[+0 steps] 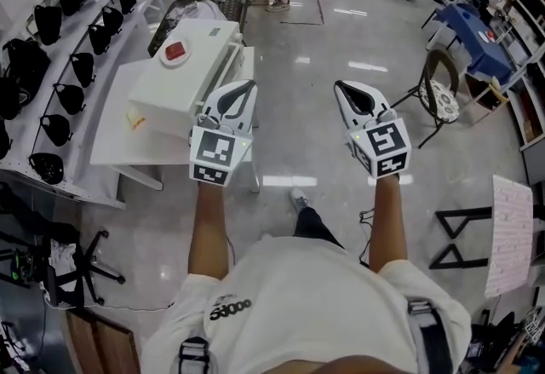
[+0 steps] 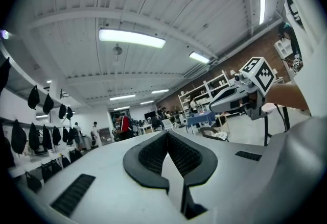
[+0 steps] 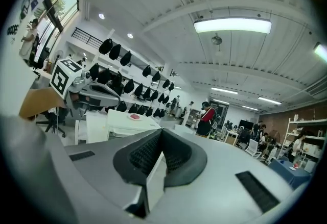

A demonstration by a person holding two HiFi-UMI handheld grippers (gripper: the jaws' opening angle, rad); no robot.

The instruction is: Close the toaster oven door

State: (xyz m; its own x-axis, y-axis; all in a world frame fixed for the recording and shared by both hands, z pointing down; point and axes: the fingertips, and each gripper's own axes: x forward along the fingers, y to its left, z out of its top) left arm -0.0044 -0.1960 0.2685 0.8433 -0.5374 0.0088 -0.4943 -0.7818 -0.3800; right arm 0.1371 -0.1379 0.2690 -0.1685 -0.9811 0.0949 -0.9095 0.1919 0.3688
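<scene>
The white table stands on my left, and the white toaster oven sits on top of it. My left tongs and my right tongs are both pinched together, holding nothing, up in the air.

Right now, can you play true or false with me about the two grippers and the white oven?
1. Both grippers are up in the air, touching nothing. True.
2. The left gripper is pinching the oven door. False: its jaws are shut on nothing, clear of the oven.
3. A round red thing sits on top of the oven. True.
4. The oven stands on the floor. False: it stands on a white table.
5. The right gripper is wide open. False: its jaws are together.
</scene>
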